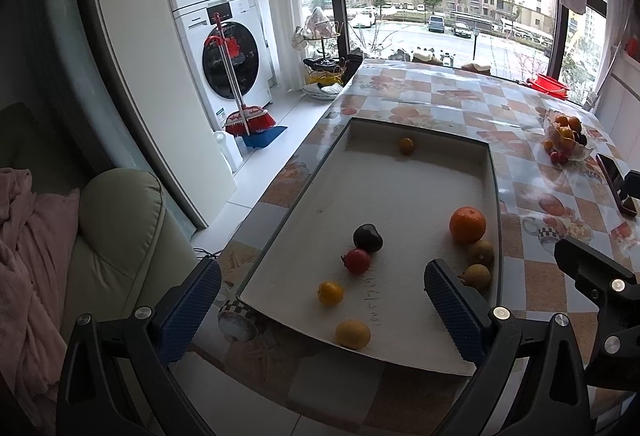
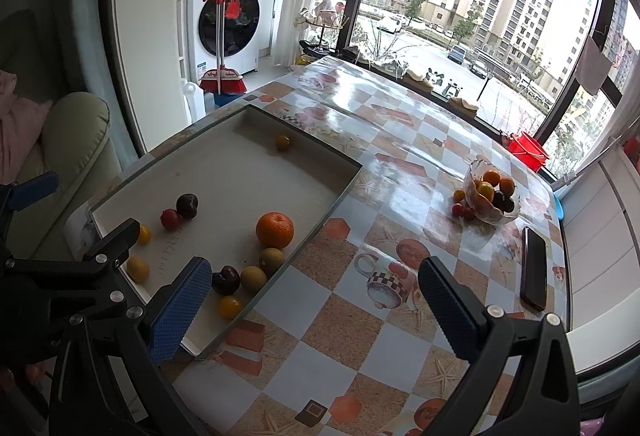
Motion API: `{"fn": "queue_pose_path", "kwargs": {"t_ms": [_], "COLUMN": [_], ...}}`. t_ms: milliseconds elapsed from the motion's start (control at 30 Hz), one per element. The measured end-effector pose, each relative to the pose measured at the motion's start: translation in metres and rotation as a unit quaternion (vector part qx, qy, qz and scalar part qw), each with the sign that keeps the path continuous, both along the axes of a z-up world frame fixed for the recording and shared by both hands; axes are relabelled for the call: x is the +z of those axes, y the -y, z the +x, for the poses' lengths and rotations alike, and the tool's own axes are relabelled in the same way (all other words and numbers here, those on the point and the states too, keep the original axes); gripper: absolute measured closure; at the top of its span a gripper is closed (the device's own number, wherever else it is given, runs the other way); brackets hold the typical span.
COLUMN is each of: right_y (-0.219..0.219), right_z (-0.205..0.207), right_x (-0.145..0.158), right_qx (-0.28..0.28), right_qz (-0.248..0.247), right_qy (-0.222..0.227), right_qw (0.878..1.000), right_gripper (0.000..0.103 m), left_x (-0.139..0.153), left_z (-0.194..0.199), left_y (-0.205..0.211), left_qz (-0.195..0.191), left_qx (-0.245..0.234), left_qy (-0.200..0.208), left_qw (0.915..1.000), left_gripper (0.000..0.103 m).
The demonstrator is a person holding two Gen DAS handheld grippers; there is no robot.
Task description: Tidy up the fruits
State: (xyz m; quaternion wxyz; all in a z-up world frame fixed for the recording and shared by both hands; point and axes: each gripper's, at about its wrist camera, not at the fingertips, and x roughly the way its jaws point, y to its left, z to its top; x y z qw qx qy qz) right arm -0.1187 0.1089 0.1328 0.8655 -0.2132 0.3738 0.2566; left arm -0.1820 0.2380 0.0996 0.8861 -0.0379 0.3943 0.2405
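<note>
Both the left gripper [image 1: 320,300] and the right gripper [image 2: 316,300] hang with fingers spread wide and nothing between them, above the near end of the shallow grey cardboard tray [image 2: 344,191]. Loose fruit lies scattered there, the large round orange [image 2: 275,230] among small plums and yellow fruits, while the clear glass bowl [image 2: 490,191] stands well apart across the checked tablecloth [image 2: 340,336]. As I judge it, the round fruits may roll off if a fingertip nudges them, and the two grippers, close together, may collide.

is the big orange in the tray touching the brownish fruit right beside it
Cannot tell. In both wrist views the orange overlaps the brownish fruit with no visible gap, but overlap alone doesn't prove contact.
</note>
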Motion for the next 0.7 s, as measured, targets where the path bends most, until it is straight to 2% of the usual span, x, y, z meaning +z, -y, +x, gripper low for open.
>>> {"fn": "queue_pose_path", "kwargs": {"t_ms": [700], "right_y": [-0.0029], "right_z": [-0.0034], "right_x": [0.0010], "right_qx": [0.003], "right_qz": [0.002], "right_qy": [-0.002], "right_qw": [1.000], "right_gripper": [0.000], "left_x": [-0.0011], "left_z": [-0.0003], "left_y": [0.0001], "left_qz": [0.002], "left_qx": [0.001], "left_qy": [-0.004], "left_qw": [1.0000], "left_gripper": [0.001]}}
